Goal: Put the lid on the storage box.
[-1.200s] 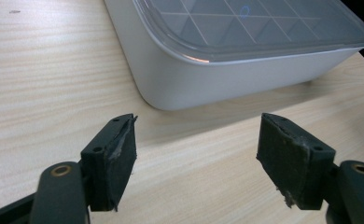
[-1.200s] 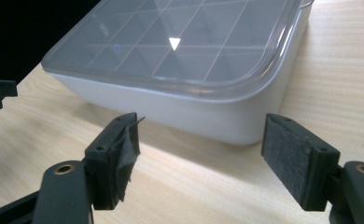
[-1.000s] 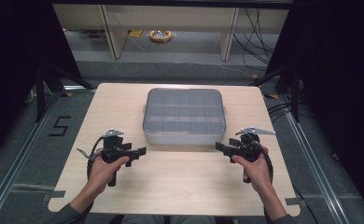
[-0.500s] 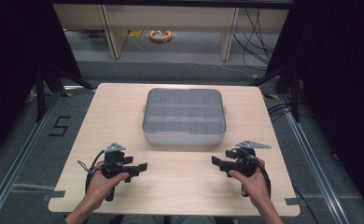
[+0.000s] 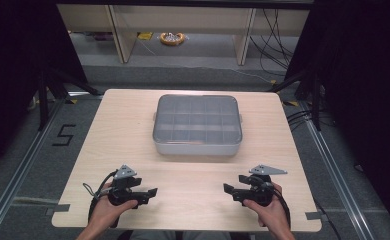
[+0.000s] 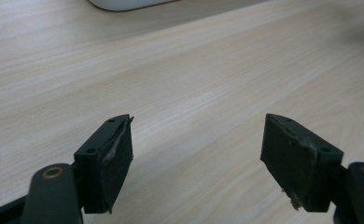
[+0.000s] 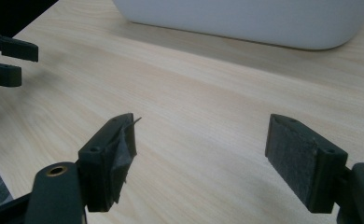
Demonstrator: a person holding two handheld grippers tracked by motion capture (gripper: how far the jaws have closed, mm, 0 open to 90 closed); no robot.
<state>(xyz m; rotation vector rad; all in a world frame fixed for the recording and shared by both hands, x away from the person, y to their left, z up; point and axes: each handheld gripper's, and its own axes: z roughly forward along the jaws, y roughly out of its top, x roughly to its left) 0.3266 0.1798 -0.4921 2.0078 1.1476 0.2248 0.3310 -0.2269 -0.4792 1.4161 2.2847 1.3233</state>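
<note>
Near the front edge of the table [image 5: 183, 200], the left gripper [image 5: 152, 192] and right gripper [image 5: 227, 189] are held with jaws spread apart and nothing between them. The lidded box [image 5: 197, 125] is seen beyond both grippers, at the table's middle.

The compartment box [image 5: 197, 124] sits on the desk [image 5: 108, 135], ahead of and between the left gripper [image 5: 152, 192] and right gripper [image 5: 227, 189], well apart from both sets of fingers [image 6: 106, 158].
</note>
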